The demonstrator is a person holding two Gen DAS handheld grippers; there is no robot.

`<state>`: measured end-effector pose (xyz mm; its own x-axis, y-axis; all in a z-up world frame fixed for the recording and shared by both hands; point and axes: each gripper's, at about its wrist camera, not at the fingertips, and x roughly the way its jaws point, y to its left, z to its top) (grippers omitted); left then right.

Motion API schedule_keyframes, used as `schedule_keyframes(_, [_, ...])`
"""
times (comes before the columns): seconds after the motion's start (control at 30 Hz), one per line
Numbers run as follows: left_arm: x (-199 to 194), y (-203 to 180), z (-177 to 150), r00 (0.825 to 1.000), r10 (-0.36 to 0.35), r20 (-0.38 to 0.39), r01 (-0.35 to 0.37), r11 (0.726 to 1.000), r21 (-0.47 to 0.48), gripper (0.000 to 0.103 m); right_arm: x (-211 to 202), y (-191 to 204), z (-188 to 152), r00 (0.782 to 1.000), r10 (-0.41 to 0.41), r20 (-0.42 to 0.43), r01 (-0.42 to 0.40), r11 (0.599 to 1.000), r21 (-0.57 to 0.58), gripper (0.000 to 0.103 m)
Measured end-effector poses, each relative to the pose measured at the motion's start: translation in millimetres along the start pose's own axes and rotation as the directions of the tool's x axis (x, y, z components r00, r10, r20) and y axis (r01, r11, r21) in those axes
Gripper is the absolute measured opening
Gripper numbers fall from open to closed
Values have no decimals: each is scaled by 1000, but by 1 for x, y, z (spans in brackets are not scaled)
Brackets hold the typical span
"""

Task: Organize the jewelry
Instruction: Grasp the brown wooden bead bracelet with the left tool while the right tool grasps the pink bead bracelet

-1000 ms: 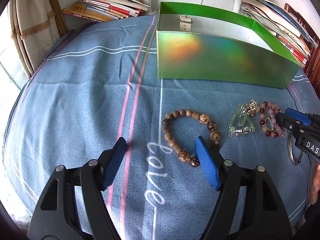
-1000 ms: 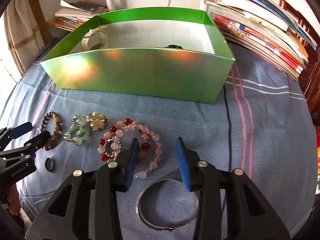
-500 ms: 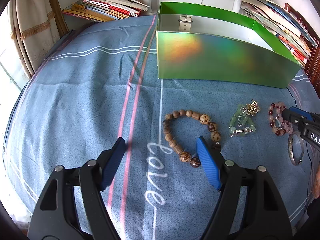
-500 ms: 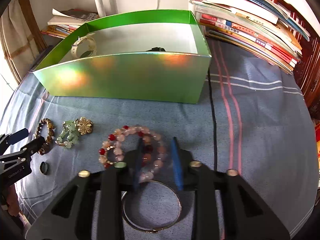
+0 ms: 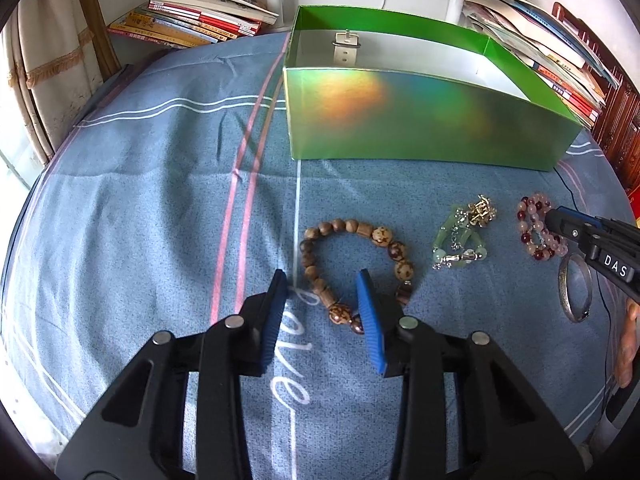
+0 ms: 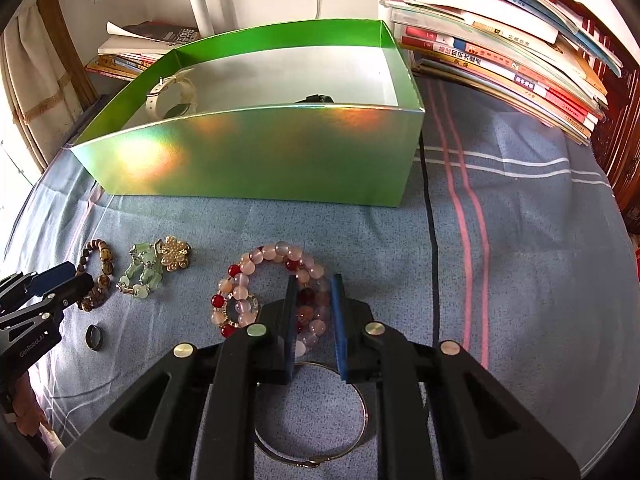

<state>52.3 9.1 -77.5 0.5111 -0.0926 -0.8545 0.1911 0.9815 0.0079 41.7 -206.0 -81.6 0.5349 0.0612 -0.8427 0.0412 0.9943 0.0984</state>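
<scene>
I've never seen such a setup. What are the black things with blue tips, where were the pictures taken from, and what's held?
A person holds a pair of hand tongs in each hand; a wide-angle camera on each looks forward along them. One picture is from the left tongs, one from the right tongs. On the blue cloth lie a silver bangle, a green bracelet and a green box. The left tongs have just been closing around a wooden bead bracelet, not yet pinching; the right grip a pink bead bracelet.
</scene>
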Motion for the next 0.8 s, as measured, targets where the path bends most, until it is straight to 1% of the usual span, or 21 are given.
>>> schedule_keyframes(0.1, [0, 0, 0, 1000, 3, -1, -3, 1000, -1, 37, 0, -2, 0, 1000, 2, 0, -2, 1000, 8, 16])
schedule_keyframes(0.13, [0, 0, 0, 1000, 2, -2, -2, 1000, -2, 39, 0, -3, 0, 1000, 2, 2, -2, 1000, 15, 18])
schedule_keyframes(0.2, [1, 0, 0, 1000, -4, -4, 4, 1000, 0, 48, 0, -5, 1, 1000, 9, 6, -9, 1000, 30, 20])
schedule_keyframes(0.57, [1, -2, -1, 1000, 2, 3, -2, 1000, 8, 49, -1, -5, 0, 1000, -2, 10, 2, 1000, 31, 21])
schedule_keyframes(0.63, [0, -3, -2, 1000, -3, 10, 3, 1000, 21, 44, -1, -6, 0, 1000, -6, 11, 6, 1000, 30, 21])
schedule_keyframes(0.73, [-1, -4, -4, 1000, -10, 17, 9, 999, 33, 35, -1, -2, -2, 999, -36, 16, 36, 999, 4, 20])
schedule_keyframes(0.8, [-2, -4, -4, 1000, -10, 20, 10, 999, 35, 15, -1, 0, -3, 999, -36, 17, 36, 999, -7, 16])
